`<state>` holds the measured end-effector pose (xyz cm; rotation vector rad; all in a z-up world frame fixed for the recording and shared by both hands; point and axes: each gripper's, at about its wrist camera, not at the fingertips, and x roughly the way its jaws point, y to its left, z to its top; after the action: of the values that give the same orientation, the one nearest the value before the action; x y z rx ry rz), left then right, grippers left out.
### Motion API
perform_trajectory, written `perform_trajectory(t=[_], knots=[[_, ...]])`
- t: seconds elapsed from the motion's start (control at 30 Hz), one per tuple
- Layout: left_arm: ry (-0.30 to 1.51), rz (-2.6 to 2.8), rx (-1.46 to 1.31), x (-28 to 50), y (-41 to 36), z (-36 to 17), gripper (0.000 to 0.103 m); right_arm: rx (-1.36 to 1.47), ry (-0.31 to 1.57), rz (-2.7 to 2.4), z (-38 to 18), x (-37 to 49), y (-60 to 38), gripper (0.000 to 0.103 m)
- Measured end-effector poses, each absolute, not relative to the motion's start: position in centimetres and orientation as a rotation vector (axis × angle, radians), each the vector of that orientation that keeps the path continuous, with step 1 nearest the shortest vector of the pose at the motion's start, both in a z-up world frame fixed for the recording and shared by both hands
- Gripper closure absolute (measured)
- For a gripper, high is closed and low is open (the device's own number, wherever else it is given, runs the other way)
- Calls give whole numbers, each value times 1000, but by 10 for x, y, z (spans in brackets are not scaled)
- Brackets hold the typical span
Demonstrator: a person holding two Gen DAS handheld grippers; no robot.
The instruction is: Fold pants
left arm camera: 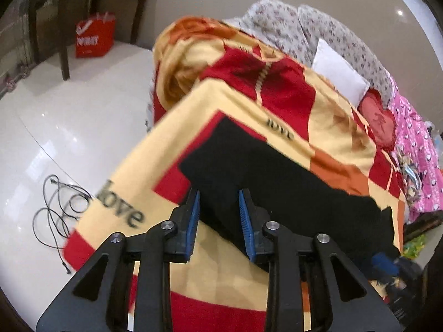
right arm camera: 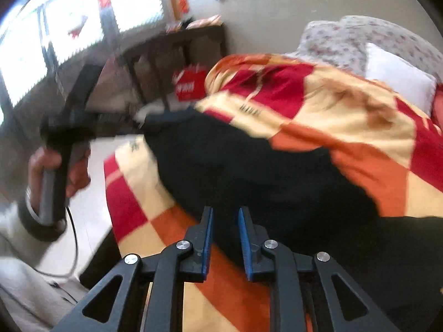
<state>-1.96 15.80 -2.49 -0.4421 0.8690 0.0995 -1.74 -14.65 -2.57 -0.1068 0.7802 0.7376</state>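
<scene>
Black pants (left arm camera: pixel 277 177) lie stretched across a red, yellow and orange patterned blanket (left arm camera: pixel 235 271) on a bed. My left gripper (left arm camera: pixel 220 207) hangs over the pants' near left end, its blue pads apart and not pressing the cloth, so it is open. My right gripper (right arm camera: pixel 225 229) is open too, with black fabric (right arm camera: pixel 249 171) showing in the gap between its pads. In the right wrist view, a person's hand (right arm camera: pixel 55 166) holds the blurred left gripper at the pants' far end. The right gripper shows as a blur (left arm camera: pixel 387 265) at the pants' other end.
A red bag (left arm camera: pixel 95 36) and a dark chair (left arm camera: pixel 63 13) stand on the glossy white floor left of the bed. A black cable (left arm camera: pixel 55 207) lies coiled near the blanket's corner. A white pillow (left arm camera: pixel 340 74), floral bedding (left arm camera: pixel 290 25) and pink cloth (left arm camera: pixel 415 144) lie beyond.
</scene>
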Motion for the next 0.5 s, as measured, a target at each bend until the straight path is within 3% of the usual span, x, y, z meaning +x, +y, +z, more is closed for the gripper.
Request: perform_trajectory(t=[0.07,0.27,0.43,0.5], knots=[[831,149,-411,-22,160,-16,73,-66,752,664,-16,-8,-164,75],[792,132,-362,-14,150,-2,70,74,834,566,-13,54,-181,71],[862,99,-300,10,124,-23,70,76,994,631,-42,89,-154,71],[902,106,-288,17,119,-35,70,27,993,626,-50,90,-145,79]])
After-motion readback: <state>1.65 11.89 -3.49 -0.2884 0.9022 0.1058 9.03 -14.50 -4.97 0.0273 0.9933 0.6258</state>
